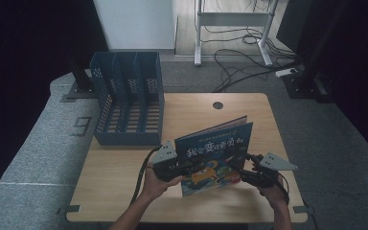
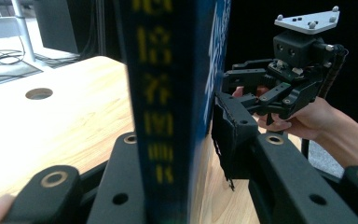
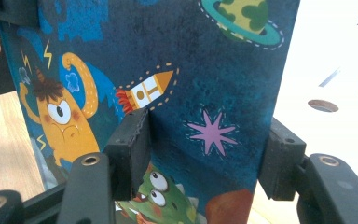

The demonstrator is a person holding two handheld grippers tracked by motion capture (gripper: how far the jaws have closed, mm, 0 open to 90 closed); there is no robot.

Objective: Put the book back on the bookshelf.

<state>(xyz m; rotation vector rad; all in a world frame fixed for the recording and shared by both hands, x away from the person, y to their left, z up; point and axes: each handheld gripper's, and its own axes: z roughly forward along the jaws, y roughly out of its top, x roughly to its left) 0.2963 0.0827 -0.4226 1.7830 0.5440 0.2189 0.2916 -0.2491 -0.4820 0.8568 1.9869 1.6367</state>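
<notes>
a children's picture book (image 1: 214,155) stands upright on its lower edge near the front of the wooden worktop (image 1: 124,167), steadied from both sides by a person working two handheld grippers. the blue slotted file rack (image 1: 127,103) sits at the back left corner of the worktop, well apart from the book, and none of its slots visibly holds anything, so the filing job looks to be at an early stage: the book is raised and gripped, but carrying it over and sliding it into a slot is judged still to come. the left gripper (image 1: 177,168) is clamped on the book at the spine side; in the left gripper view its two black jaws press close on either side of the dark spine with its yellow lettering (image 2: 156,107). the right gripper (image 1: 247,173) takes the opposite edge, and in the right gripper view one jaw lies against the illustrated cover (image 3: 168,84) beside a small rocket drawing while the other stands just past the book's far edge, spread about as wide as the closed book is thick and apparently gripping it. the left gripper view also shows the right gripper (image 2: 235,91) farther off, meeting the cover's edge.
</notes>
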